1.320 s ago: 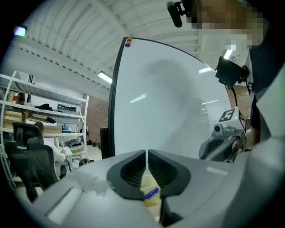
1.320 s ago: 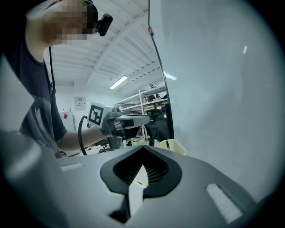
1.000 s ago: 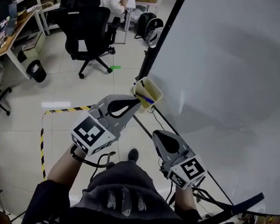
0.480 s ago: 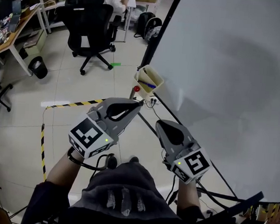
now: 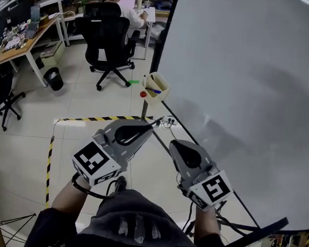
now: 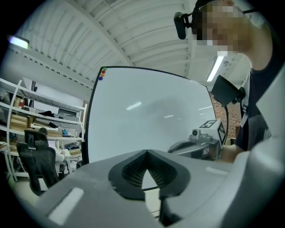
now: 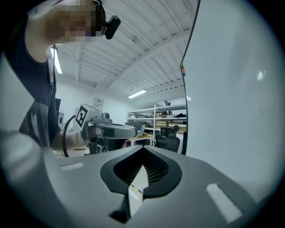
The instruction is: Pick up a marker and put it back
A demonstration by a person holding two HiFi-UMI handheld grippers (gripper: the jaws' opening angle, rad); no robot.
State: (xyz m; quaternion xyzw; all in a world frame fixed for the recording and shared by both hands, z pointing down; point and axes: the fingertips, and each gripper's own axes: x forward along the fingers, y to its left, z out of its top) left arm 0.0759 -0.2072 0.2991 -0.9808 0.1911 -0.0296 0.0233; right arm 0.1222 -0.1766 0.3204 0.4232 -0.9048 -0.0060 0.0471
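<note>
The marker (image 5: 154, 90) lies in a small yellowish holder (image 5: 162, 84) that hangs at the lower corner of the whiteboard (image 5: 243, 74), with its blue end showing above the rim. A small red item sits just beside the holder; what it is cannot be made out.

Both tools are held low, close to the person's body and well apart from the holder. The left tool (image 5: 144, 127) points roughly toward the holder. Its own view shows the jaws brought together with only whiteboard and room behind the gap in the pads. The right tool (image 5: 177, 147) hangs beside it, nearer the board's bottom edge. Its jaws are likewise together and hold nothing.

As things lie, neither tool carries a marker and the marker rests in its place. This fits either a task not yet begun or one already finished, and these views cannot settle which. If it is unstarted, everything is left: reaching to the holder, opening the jaws, gripping the marker, lifting it and putting it back.
</note>
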